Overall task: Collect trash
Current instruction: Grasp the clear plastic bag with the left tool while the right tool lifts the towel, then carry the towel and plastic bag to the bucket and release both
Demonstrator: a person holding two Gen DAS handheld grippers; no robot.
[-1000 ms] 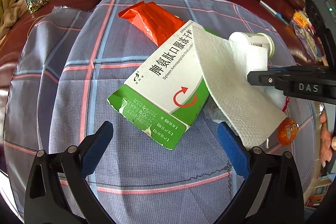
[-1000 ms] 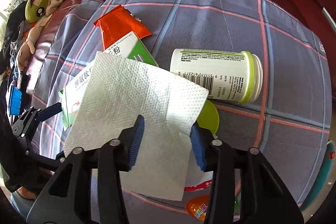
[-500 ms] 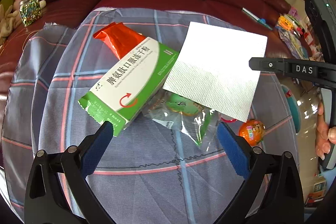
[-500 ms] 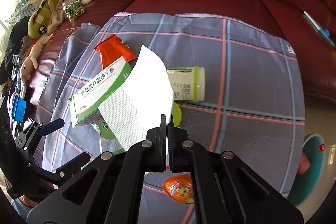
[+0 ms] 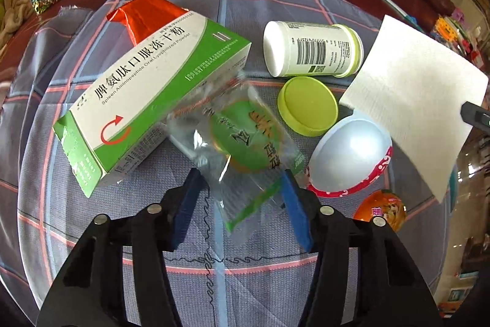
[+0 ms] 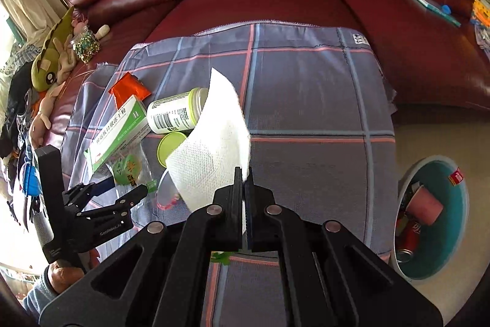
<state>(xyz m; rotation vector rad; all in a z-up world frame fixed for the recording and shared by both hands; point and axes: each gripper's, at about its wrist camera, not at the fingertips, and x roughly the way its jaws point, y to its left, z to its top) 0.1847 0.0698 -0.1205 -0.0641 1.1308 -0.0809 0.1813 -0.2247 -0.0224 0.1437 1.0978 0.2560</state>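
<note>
White paper towel (image 6: 214,143) hangs pinched in the closed right claw (image 6: 244,173), lifted above the plaid cloth (image 6: 306,100). Down to that claw's right stands one teal bin (image 6: 459,204) (cans inside). The left claw (image 5: 242,189) is open, its pads flanking one clear wrapper (image 5: 242,140). Ahead of it lie one green-white box (image 5: 147,94), one orange packet (image 5: 141,14), one white bottle (image 5: 309,49), one green lid (image 5: 307,106) and two toy eggs, a pale blue egg (image 5: 349,155) and an orange egg (image 5: 379,209).

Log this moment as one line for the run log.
right hand-held gripper: shut on paper towel, lifted | left hand-held gripper: open around clear snack wrapper | bin: on floor, right
</note>
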